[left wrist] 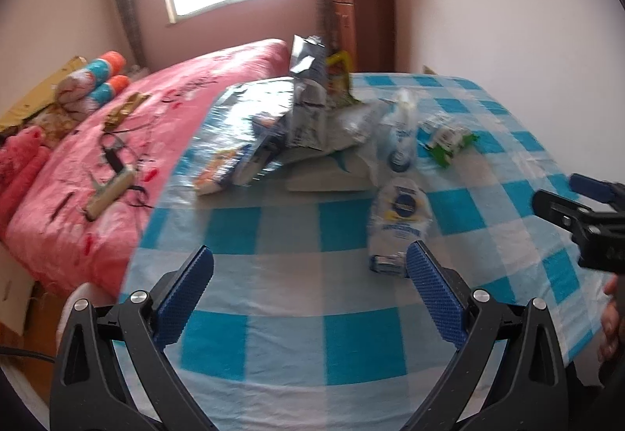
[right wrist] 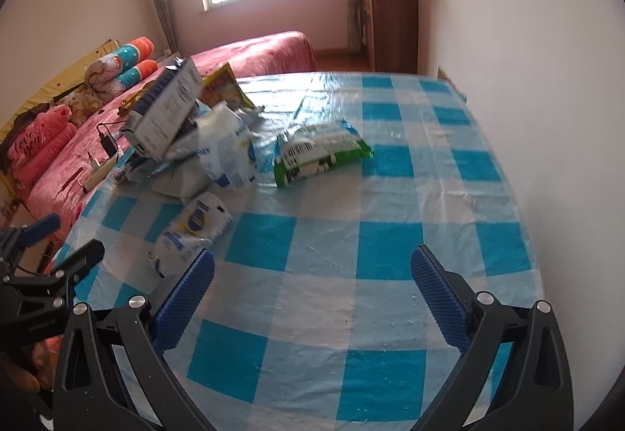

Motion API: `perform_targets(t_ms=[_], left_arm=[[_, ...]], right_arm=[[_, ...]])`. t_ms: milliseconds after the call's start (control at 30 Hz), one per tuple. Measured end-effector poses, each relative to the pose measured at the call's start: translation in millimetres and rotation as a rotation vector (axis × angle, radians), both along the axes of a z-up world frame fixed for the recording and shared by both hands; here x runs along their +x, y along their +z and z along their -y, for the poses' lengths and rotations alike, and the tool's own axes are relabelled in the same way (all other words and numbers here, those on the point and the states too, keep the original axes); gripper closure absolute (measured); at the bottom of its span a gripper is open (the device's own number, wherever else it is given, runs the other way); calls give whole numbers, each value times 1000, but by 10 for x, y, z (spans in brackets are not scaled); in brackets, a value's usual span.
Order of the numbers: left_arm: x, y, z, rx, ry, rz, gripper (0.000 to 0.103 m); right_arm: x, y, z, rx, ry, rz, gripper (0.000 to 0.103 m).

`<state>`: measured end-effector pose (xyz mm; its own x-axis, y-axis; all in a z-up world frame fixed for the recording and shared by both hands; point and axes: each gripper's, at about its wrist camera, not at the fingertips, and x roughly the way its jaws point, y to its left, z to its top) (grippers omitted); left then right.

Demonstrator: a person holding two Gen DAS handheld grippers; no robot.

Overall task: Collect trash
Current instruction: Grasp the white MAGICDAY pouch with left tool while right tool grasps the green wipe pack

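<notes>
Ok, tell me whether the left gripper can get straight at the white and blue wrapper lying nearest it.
Probably yes: the left gripper is open, and the white and blue wrapper lies alone on bare checked cloth just ahead.

- A blue-and-white checked plastic tablecloth (right wrist: 390,196) covers the table, whose right edge is next to the pale wall (right wrist: 527,60).
- A heap of crumpled wrappers with a tilted grey-white carton (right wrist: 168,111) on top lies at the table's far left.
- A green-edged flat packet (right wrist: 324,152) lies right of the heap.
- A white-and-blue crumpled bag (right wrist: 191,232) lies nearer than the heap.
- A pink-covered bed (left wrist: 117,142) stands left of the table, and a brown wooden cabinet (right wrist: 390,13) beyond it.
</notes>
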<state>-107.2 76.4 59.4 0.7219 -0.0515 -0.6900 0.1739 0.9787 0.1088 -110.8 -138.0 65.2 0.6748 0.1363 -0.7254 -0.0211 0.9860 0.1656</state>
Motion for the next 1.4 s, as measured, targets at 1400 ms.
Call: perform_targets(t_ms=[1400], left_arm=[[614, -523, 562, -84, -170, -200, 43]], right_arm=[[1639, -483, 381, 247, 53, -115, 9]])
